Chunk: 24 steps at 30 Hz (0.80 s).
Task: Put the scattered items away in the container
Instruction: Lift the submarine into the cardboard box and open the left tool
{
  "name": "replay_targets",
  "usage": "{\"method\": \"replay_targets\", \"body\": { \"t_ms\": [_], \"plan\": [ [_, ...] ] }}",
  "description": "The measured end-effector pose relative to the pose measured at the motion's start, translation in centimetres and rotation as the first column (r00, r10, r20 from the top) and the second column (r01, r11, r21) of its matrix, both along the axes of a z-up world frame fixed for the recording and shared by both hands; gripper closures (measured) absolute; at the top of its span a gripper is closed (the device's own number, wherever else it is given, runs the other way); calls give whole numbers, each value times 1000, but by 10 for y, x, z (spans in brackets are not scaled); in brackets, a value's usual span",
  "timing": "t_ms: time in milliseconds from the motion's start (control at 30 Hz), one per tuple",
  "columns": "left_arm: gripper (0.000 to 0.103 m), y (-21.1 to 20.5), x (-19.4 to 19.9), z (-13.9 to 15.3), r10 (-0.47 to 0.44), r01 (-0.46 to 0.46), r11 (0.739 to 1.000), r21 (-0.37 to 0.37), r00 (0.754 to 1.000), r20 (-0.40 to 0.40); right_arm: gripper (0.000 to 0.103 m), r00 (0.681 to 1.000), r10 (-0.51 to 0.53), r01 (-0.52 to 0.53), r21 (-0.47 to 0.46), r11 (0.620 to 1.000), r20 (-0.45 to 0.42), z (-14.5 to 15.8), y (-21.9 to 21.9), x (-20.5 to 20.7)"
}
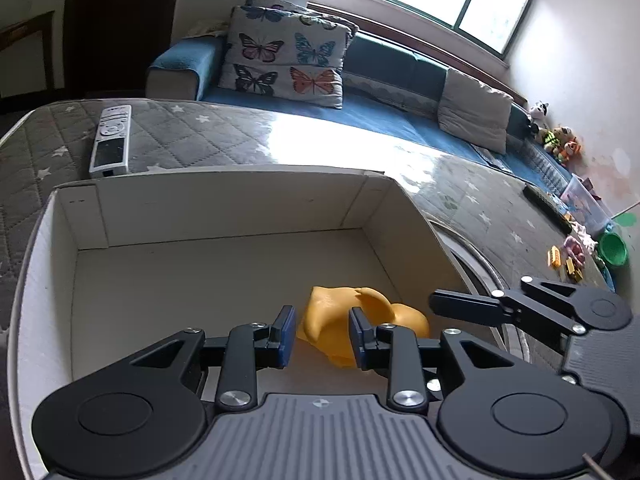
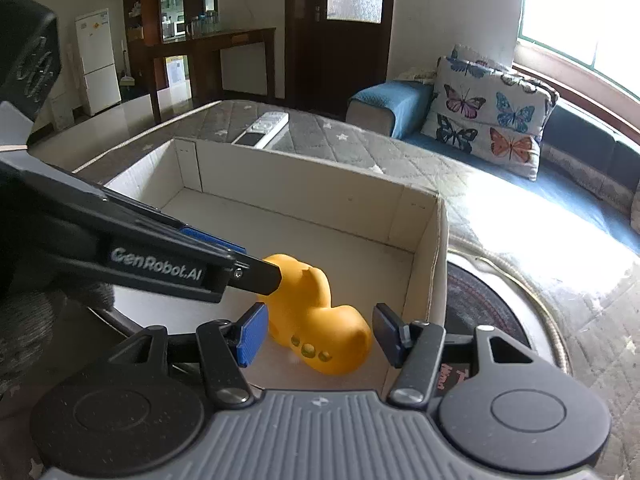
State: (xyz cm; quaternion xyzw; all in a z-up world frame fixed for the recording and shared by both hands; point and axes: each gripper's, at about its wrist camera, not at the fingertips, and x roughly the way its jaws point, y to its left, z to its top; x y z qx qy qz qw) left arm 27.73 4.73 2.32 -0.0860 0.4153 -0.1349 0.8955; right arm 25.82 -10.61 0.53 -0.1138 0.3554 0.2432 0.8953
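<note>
Left gripper (image 1: 322, 330) low over box (image 1: 224, 208), jaws spread around yellow toy (image 1: 332, 320). Right gripper (image 2: 318, 332) alongside, jaws spread wide, nothing held.

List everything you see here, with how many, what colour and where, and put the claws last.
Cardboard box: one, pale, on the quilted cover.
Rubber toy: one, yellow, lying inside the box.
Remote: one, white, on the cover behind the box.
Quilted cover: one, grey with stars, over the table.
Butterfly cushions: two, pale with coloured butterflies, on the blue sofa.
Grey cushion: one, further along the sofa.
Small toys: several, mixed colours, at the cover's far right.
Left claw: open, over the toy.
Right claw: open, beside the toy.
</note>
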Motion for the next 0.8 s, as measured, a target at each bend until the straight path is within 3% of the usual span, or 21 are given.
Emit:
{"method": "replay_targets", "body": {
  "t_ms": [267,333,800],
  "plan": [
    [71,2,-16,14,14,-14,1000,4,999,33,42,999,-15,14,21,1000,34,14,-3,-15],
    [71,1,-21,18,14,-14,1000,2,999,43,34,999,-20,19,27,999,41,17,-5,-21],
    [71,-4,-59,32,23,-23,1000,-1,996,81,30,995,-56,50,77,996,84,31,-20,-65]
  ]
}}
